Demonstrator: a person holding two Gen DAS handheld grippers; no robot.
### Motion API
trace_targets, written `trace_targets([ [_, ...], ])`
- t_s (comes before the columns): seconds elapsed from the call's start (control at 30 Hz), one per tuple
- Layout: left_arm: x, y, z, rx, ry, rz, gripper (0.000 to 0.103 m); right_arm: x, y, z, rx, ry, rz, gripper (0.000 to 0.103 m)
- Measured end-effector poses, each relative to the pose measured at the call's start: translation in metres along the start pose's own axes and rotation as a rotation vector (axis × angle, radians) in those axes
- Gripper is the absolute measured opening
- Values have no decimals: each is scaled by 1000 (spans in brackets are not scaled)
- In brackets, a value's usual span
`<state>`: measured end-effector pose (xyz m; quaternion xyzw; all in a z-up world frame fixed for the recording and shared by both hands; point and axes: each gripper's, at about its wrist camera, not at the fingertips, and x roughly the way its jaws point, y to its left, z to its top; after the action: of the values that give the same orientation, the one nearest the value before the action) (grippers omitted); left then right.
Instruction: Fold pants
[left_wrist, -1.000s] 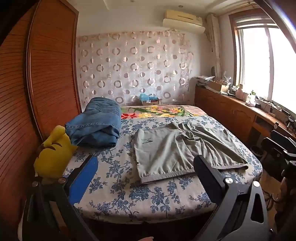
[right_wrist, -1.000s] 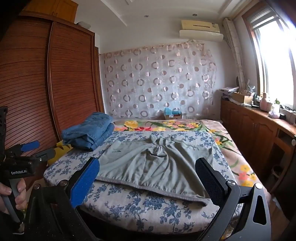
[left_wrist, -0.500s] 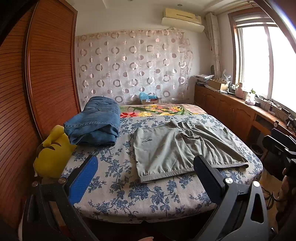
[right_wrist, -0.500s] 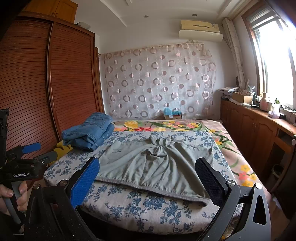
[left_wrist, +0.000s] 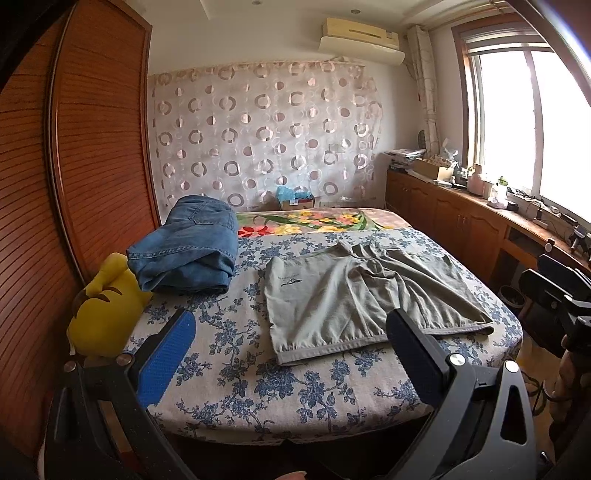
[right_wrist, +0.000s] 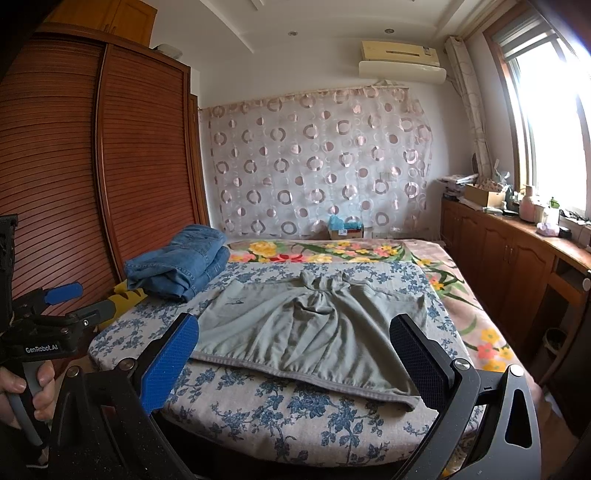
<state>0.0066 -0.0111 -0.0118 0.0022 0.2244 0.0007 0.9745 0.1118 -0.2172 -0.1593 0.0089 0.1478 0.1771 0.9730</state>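
Grey-green pants (left_wrist: 354, 295) lie spread flat on the bed, waistband toward the near edge; they also show in the right wrist view (right_wrist: 314, 332). My left gripper (left_wrist: 291, 350) is open and empty, held short of the bed's near edge, left of the pants. My right gripper (right_wrist: 295, 354) is open and empty, held before the waistband. The left gripper also appears at the far left of the right wrist view (right_wrist: 70, 306), held in a hand.
Folded blue jeans (left_wrist: 188, 247) lie at the bed's back left beside a yellow plush toy (left_wrist: 103, 306). The bed has a blue floral cover (left_wrist: 240, 369). A wooden wardrobe (left_wrist: 55, 184) stands left, a cabinet (left_wrist: 461, 221) right under the window.
Both grippers have stayed open and almost still; the views shifted only slightly. The pants have not moved.
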Motion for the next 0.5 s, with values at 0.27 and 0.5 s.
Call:
trace_targets([
  [0.27, 1, -3, 0, 3, -3, 1, 103, 0, 0, 0, 1, -1, 1, 103],
  [0.5, 0, -5, 1, 5, -6, -1, 103, 0, 0, 0, 1, -2, 1, 103],
])
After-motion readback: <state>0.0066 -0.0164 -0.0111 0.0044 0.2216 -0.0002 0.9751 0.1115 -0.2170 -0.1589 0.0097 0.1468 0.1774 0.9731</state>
